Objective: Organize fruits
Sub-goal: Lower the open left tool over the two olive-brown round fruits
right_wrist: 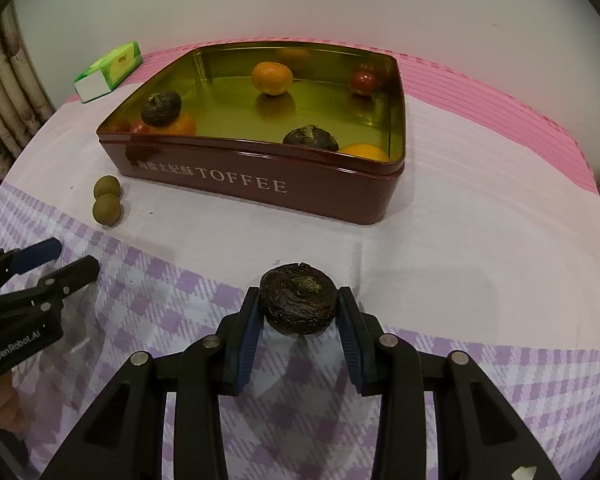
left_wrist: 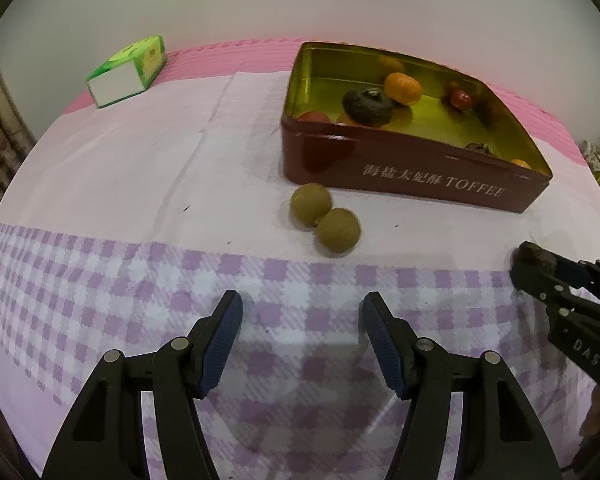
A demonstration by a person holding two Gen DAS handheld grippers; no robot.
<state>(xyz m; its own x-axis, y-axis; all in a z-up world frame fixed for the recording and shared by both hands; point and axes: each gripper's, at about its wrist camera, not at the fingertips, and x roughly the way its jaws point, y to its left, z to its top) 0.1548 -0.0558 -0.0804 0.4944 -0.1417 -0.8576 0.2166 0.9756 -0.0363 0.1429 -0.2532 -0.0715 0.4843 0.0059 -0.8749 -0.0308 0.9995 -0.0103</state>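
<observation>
A dark red TOFFEE tin (left_wrist: 420, 180) (right_wrist: 260, 184) stands open on the table, holding oranges (right_wrist: 272, 77), dark wrinkled fruits (right_wrist: 161, 109) and small red fruits (right_wrist: 363, 82). Two small green-brown round fruits (left_wrist: 325, 219) (right_wrist: 107, 199) lie touching each other on the cloth by the tin's near left corner. My right gripper (right_wrist: 298, 312) is shut on a dark wrinkled fruit (right_wrist: 298, 298), in front of the tin. My left gripper (left_wrist: 302, 316) is open and empty, a short way in front of the two green-brown fruits.
A green and white tissue box (left_wrist: 128, 70) (right_wrist: 110, 70) lies at the back left on the pink mat. A purple checked cloth (left_wrist: 140, 292) covers the near table. The right gripper shows at the right edge of the left wrist view (left_wrist: 540, 268).
</observation>
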